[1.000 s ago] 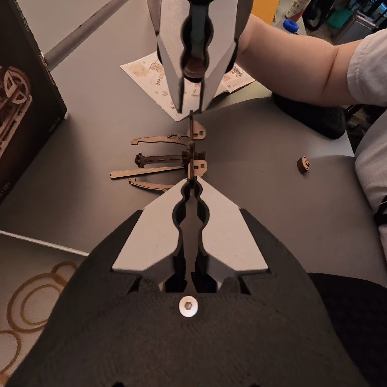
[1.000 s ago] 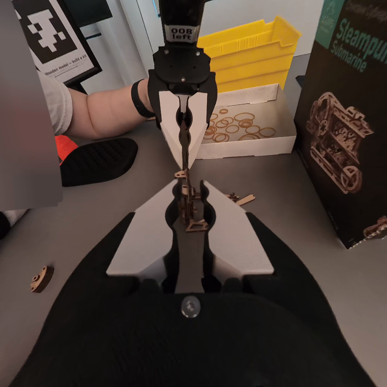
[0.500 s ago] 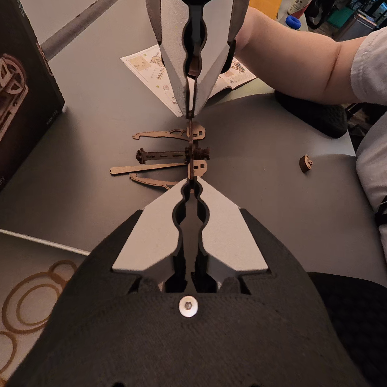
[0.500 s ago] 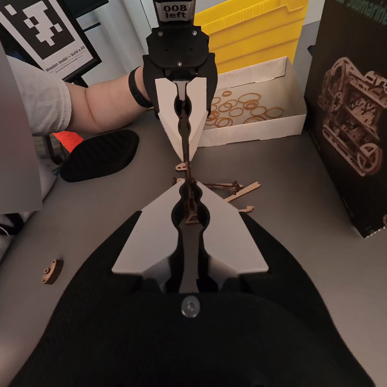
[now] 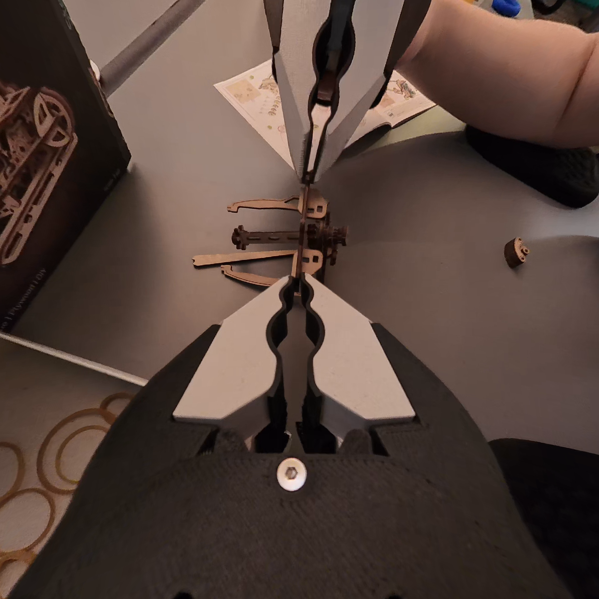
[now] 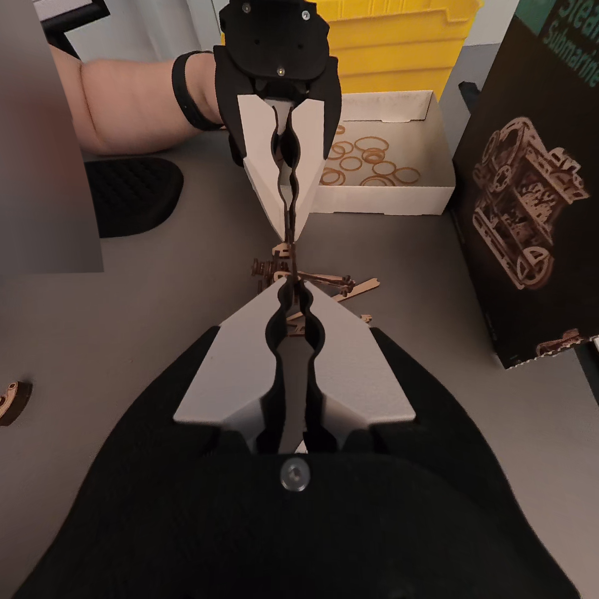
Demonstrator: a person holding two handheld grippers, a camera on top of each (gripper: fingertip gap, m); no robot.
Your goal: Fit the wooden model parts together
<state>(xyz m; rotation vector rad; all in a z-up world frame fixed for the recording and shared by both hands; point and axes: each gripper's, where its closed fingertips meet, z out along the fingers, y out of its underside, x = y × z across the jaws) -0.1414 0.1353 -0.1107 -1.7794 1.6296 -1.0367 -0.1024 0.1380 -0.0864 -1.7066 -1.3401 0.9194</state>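
A wooden assembly is held in the air between my two grippers. It is a thin upright plate (image 5: pixel 301 227), seen edge-on, with a toothed axle (image 5: pixel 269 238) and several flat arms (image 5: pixel 259 205) sticking out sideways. My left gripper (image 5: pixel 296 280) is shut on the plate's near edge. My right gripper (image 5: pixel 308 176) comes from the opposite side and is shut on its far edge. In the right wrist view the right gripper (image 6: pixel 293 284) and left gripper (image 6: pixel 289 239) pinch the same plate (image 6: pixel 293 261) tip to tip. A small curved wooden piece (image 5: pixel 515 252) lies loose on the grey table.
A dark model-kit box (image 6: pixel 534 194) stands beside the work spot. A white tray (image 6: pixel 389 197) holds several rubber bands, with a yellow bin (image 6: pixel 395 48) behind it. An instruction sheet (image 5: pixel 246 94) and a black pad (image 6: pixel 129 194) lie on the table. A person's forearms hold both grippers. Spacing between my two grippers at the tips: around 6 cm. Left tips and right tips are each some 25 cm from the small curved wooden piece (image 5: pixel 515 252). It is also in sight in the right wrist view (image 6: pixel 15 396).
The two grippers have drawn closer together. The right gripper's jaws have narrowed and closed onto the plate's edge. The assembly stays between the tips.
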